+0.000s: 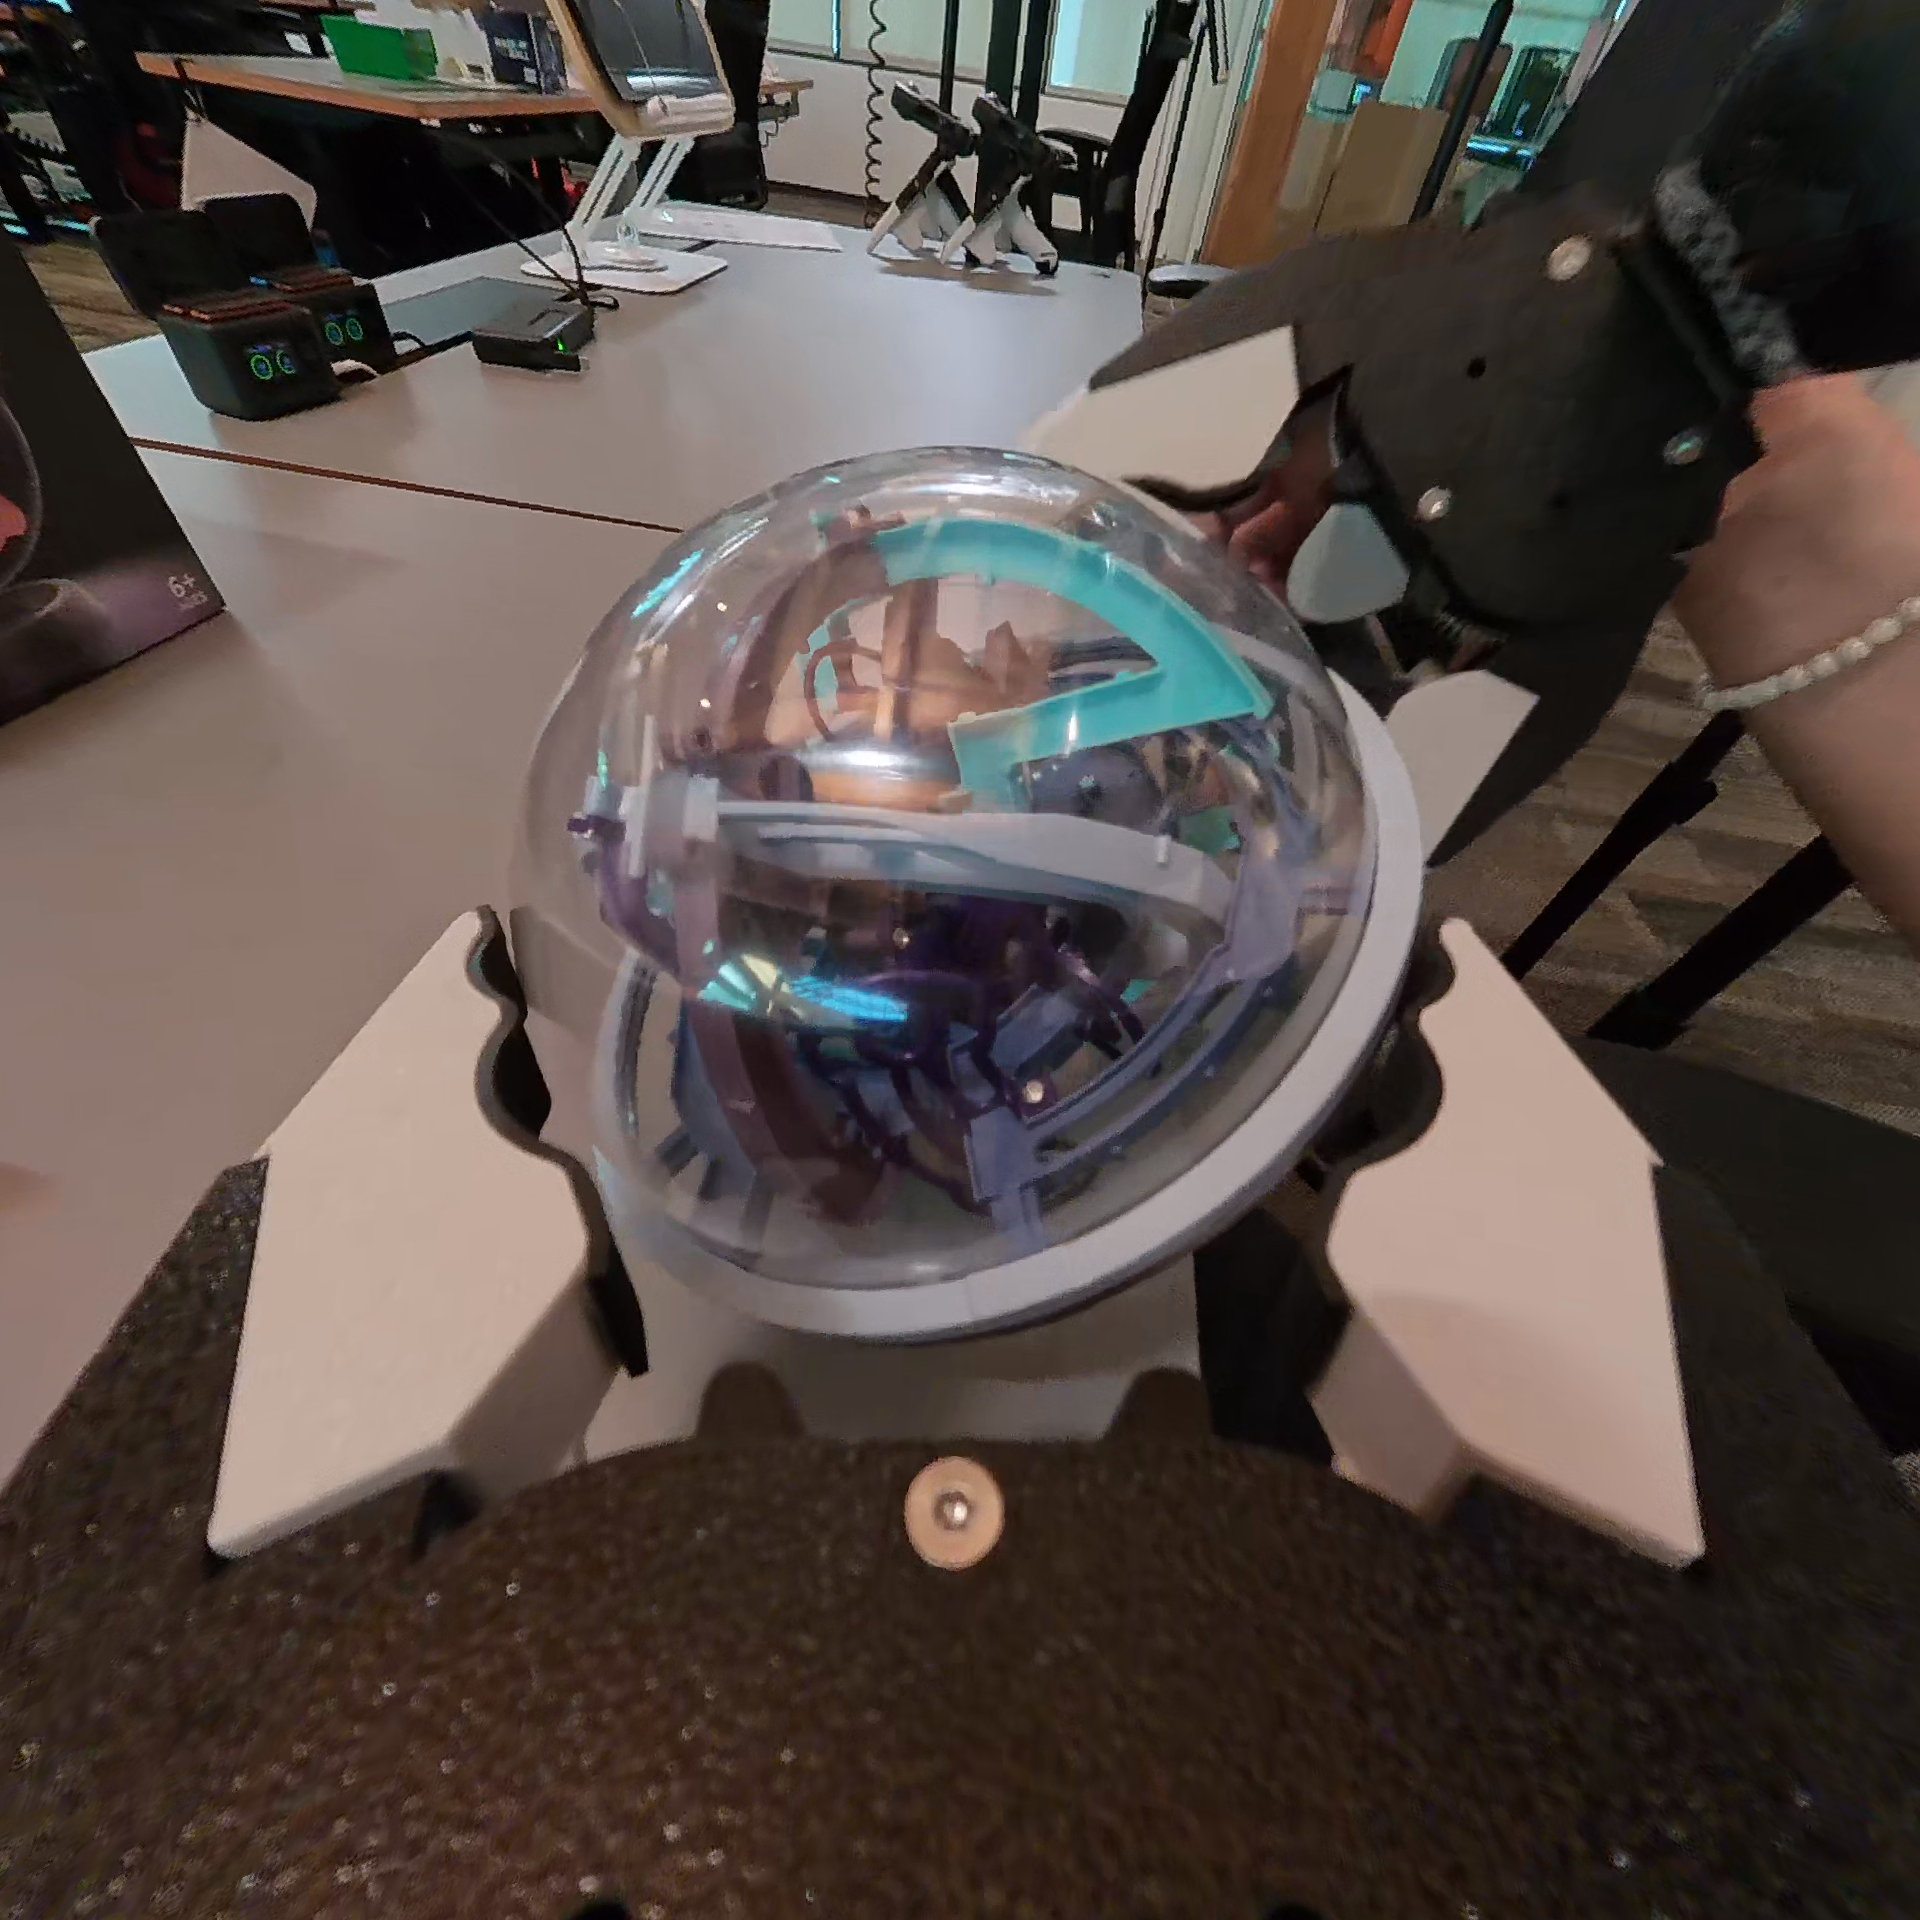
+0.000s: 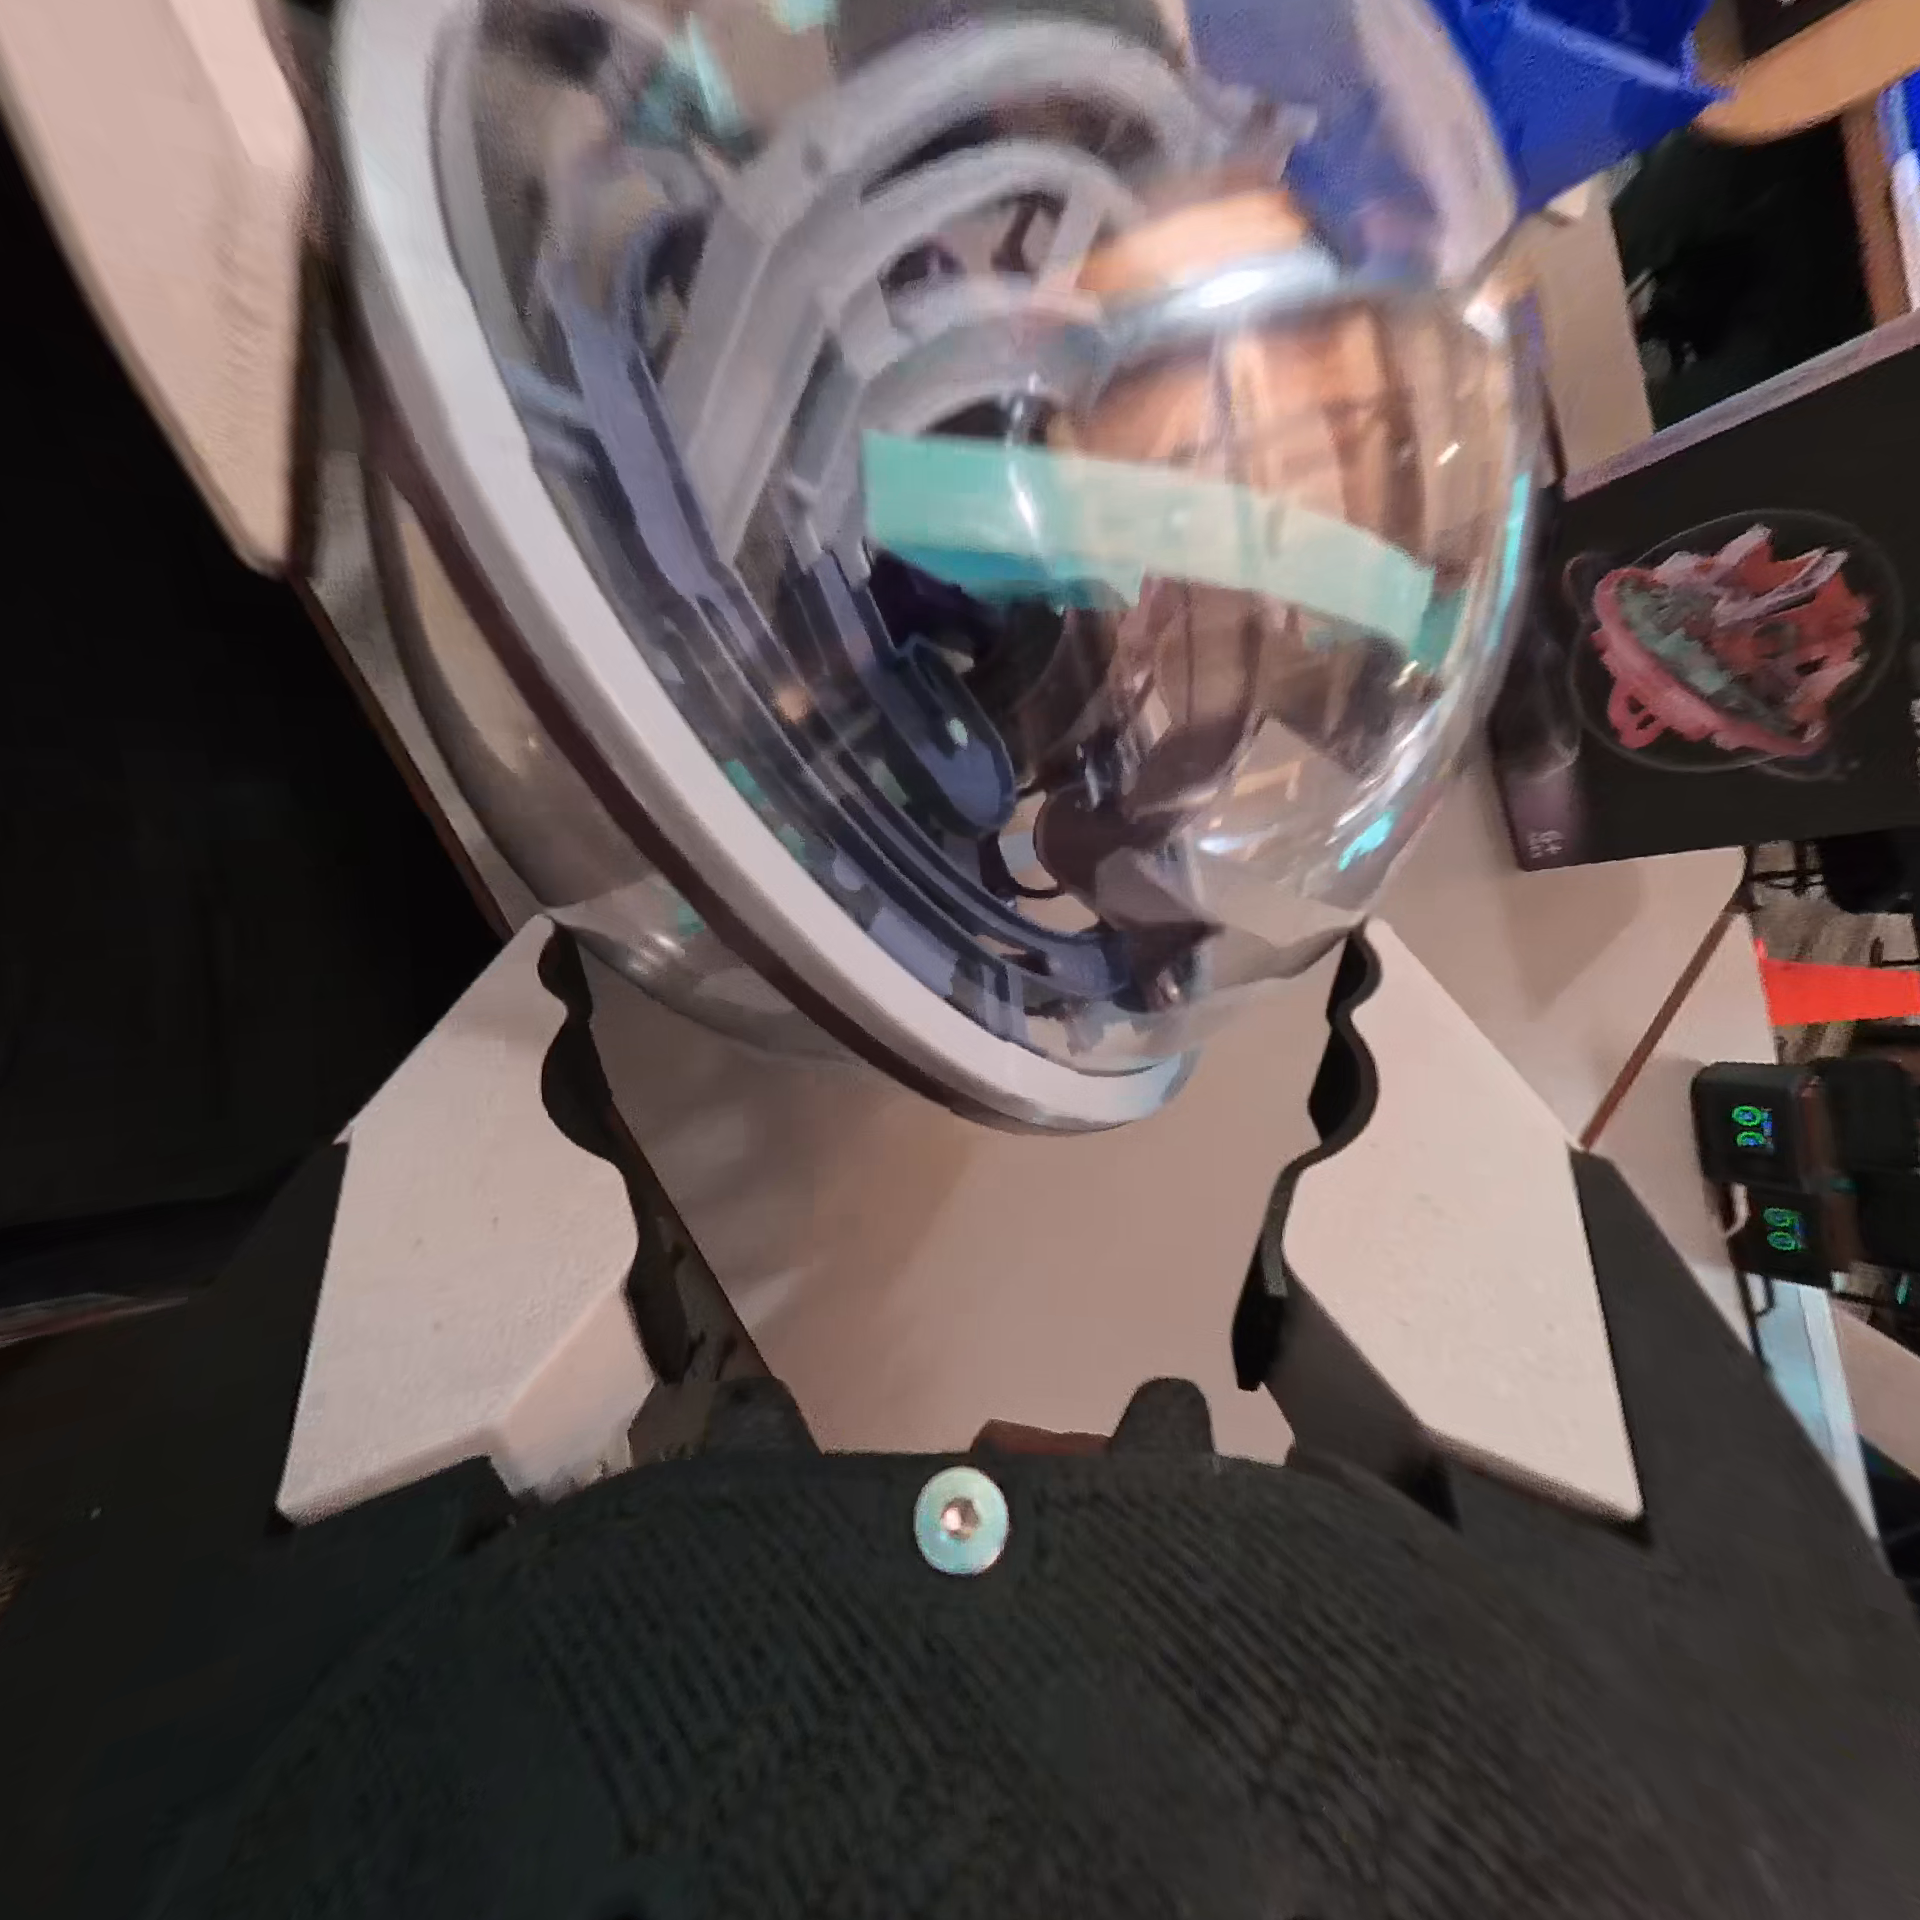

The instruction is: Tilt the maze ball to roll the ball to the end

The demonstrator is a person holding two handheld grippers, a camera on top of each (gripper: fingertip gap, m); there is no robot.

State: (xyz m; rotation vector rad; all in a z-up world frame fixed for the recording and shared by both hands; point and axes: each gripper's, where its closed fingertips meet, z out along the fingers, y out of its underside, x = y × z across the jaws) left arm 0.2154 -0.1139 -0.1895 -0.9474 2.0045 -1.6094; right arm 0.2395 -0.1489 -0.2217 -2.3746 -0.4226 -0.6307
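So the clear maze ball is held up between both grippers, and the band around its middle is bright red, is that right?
Not quite. The maze ball is held up between the left gripper and the right gripper, but the band around its middle is white, not red. The left wrist view shows this plainly, and the right wrist view agrees.

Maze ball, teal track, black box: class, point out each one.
Maze ball [image 1: 935,644]: left wrist view, clear dome.
Teal track [image 1: 1132,613]: left wrist view, curved strip.
Black box [image 2: 1714,644]: right wrist view, printed front.
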